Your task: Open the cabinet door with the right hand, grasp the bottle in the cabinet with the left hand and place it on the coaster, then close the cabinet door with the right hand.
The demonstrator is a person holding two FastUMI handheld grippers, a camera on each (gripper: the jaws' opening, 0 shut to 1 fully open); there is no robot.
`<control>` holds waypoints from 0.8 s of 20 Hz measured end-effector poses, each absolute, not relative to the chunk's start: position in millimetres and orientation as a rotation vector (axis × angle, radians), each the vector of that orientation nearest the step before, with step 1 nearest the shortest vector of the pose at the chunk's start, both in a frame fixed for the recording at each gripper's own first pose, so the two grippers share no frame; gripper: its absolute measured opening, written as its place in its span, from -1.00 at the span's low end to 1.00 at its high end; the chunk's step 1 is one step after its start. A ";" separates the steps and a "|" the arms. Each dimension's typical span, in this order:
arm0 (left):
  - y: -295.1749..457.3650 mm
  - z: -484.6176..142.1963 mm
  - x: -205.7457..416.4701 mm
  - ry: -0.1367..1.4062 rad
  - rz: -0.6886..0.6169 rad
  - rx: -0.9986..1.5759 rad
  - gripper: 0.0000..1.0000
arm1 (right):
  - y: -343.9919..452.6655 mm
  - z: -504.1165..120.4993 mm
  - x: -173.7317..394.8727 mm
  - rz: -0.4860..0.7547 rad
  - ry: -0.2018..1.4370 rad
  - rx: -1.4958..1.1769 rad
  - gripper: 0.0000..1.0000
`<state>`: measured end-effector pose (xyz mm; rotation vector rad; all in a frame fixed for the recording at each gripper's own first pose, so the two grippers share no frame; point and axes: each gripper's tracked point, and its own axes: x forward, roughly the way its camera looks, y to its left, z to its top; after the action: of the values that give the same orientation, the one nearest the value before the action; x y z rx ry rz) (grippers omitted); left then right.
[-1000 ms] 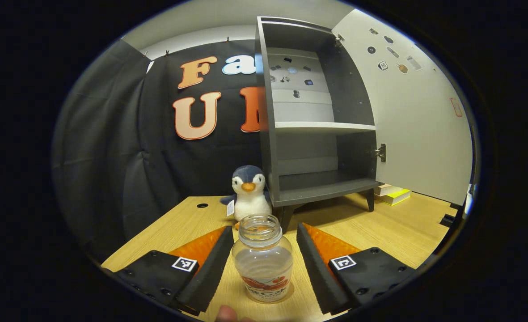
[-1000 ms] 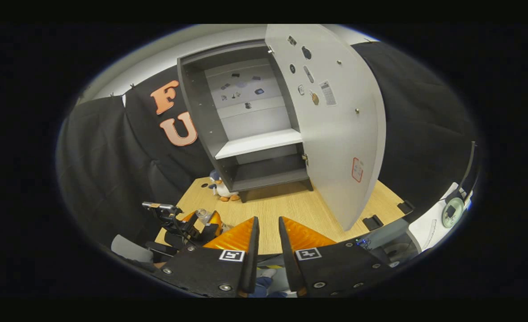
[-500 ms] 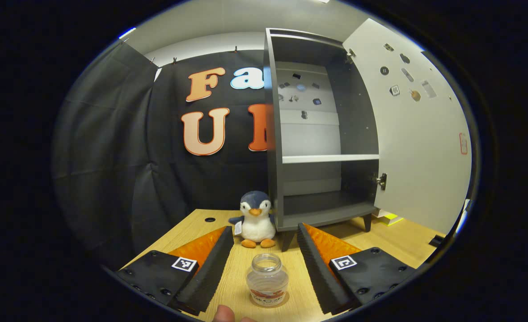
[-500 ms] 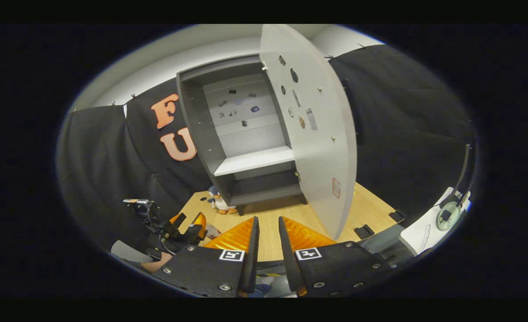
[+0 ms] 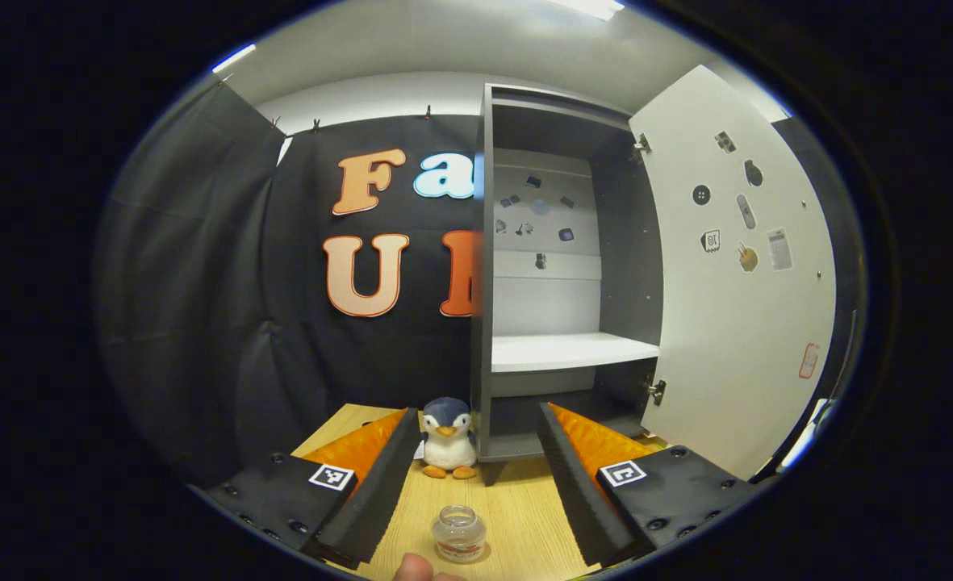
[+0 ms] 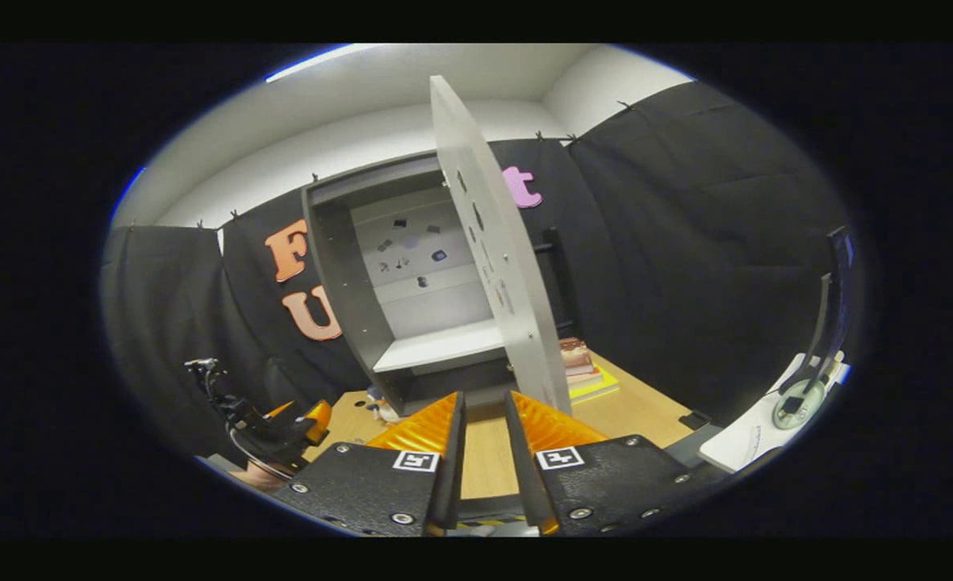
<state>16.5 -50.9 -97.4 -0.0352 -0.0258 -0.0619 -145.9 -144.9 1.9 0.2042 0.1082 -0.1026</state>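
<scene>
A clear, capless bottle (image 5: 458,532) stands upright on the wooden table (image 5: 524,516). I cannot make out a coaster under it. My left gripper (image 5: 478,413) is open and raised well behind the bottle, touching nothing. The dark grey cabinet (image 5: 561,266) has bare shelves, and its white door (image 5: 734,307) is swung wide to the right. In the right gripper view the door (image 6: 500,298) is nearly edge-on just beyond my right gripper (image 6: 484,397). That gripper is narrowly open with nothing between its fingers. The black handle (image 6: 553,274) is on the door's far side.
A plush penguin (image 5: 446,442) sits by the cabinet's left leg. Books (image 6: 585,367) lie on the table behind the door. The other gripper and the hand holding it (image 6: 282,424) are at the lower left. A white stand with a round device (image 6: 791,403) is at the right.
My left gripper has drawn back and up, leaving the bottle standing on the table. My right gripper has moved rightward towards the door, which went from broadside to nearly edge-on.
</scene>
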 end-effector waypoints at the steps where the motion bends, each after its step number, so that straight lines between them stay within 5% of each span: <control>1: -50.1 -95.2 15.3 -0.013 -0.063 -0.037 0.90 | -155.7 7.0 -145.2 -0.114 0.096 0.195 -0.40; 3: -52.5 -89.6 13.2 0.006 -0.081 -0.037 0.90 | -179.3 15.2 -139.0 -0.139 0.072 0.181 -0.61; 4: -57.8 -89.3 13.1 0.017 -0.100 -0.028 0.89 | -190.9 16.3 -135.1 -0.151 0.065 0.176 -0.36; 13: -42.2 -57.5 20.5 -0.006 -0.074 -0.023 0.90 | -242.7 12.1 -76.1 -0.157 0.057 0.158 -0.15; 14: -38.1 -56.7 21.3 -0.008 -0.062 -0.023 0.90 | -246.5 9.2 -73.2 -0.155 0.056 0.160 0.04; 16: -29.5 -56.1 24.4 -0.007 -0.037 -0.026 0.90 | -248.2 8.8 -67.0 -0.141 0.055 0.170 -0.15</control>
<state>24.4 -29.5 -56.1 -0.0261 -0.0070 -0.0374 -67.0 -248.2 8.8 0.1699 0.0554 -0.1407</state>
